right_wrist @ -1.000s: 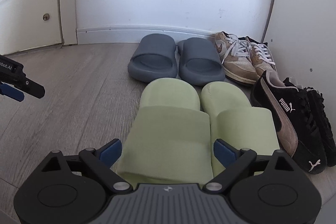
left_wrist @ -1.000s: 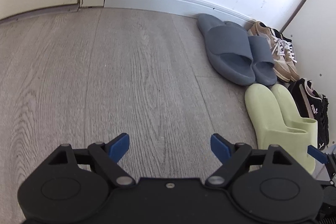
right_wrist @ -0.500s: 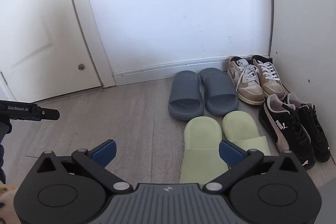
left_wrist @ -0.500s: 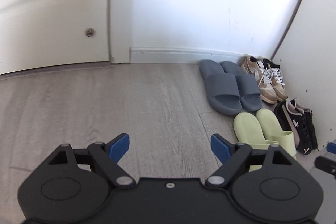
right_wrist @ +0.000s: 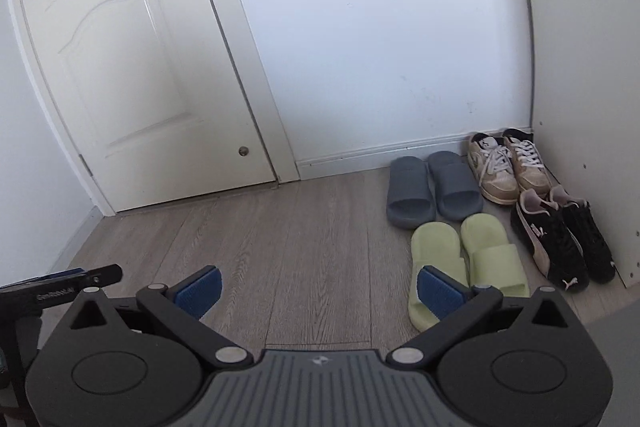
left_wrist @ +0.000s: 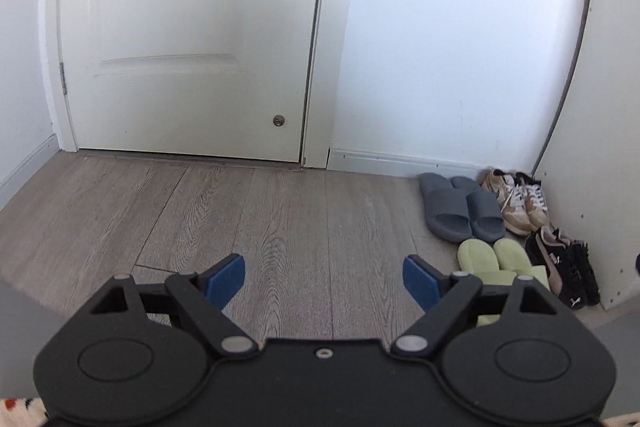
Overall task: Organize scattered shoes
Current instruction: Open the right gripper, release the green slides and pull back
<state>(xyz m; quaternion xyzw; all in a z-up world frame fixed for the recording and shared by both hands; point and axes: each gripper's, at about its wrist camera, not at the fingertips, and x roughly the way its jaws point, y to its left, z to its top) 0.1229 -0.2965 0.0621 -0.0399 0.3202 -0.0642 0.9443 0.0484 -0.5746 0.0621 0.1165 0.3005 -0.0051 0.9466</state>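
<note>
Shoes paired in floor's far-right corner: grey foam slides (right_wrist: pixel 432 189), lime foam slides (right_wrist: pixel 466 259), beige sneakers (right_wrist: pixel 508 165), black suede sneakers (right_wrist: pixel 560 237). Left gripper (left_wrist: pixel 324 281) and right gripper (right_wrist: pixel 318 291) jaws spread wide, holding nothing.

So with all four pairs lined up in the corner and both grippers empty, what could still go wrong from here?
Little looks risky. The lime green foam slides sit furthest from the walls, at the open floor edge, so a foot could scatter them. The black suede sneakers seem tight against the white side panel; any nudge may scuff it. The open right gripper and left gripper hang low, so a careless swing might clip the slides.
</note>
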